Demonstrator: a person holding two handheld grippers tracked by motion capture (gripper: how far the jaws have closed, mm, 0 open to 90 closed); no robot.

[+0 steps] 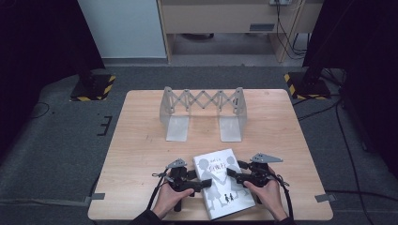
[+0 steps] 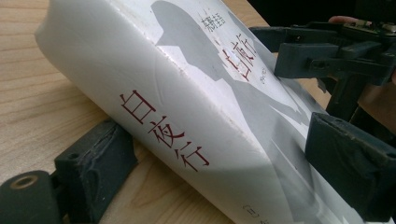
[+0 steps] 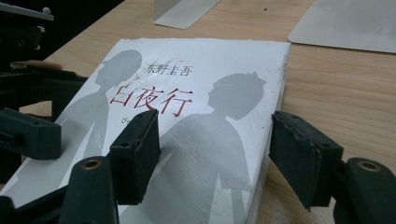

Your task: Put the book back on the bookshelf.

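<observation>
A thick white book (image 1: 220,183) with grey silhouettes and a red title lies flat near the front edge of the wooden table (image 1: 141,150). My left gripper (image 1: 205,183) comes in from the left and clamps the spine side. In the left gripper view, one pad sits under the spine (image 2: 93,172) and the other on the cover of the book (image 2: 187,93). My right gripper (image 1: 233,176) straddles the book's right edge with its jaws apart. In the right gripper view, one pad hovers over the cover of the book (image 3: 210,116) and the other stands beside the page edge, not pressing.
A grey metal expanding book rack (image 1: 202,112) stands at the back middle of the table, and its two flat base plates (image 3: 345,23) reach toward the book. Bare wood lies to either side. The table's front edge is just behind my hands.
</observation>
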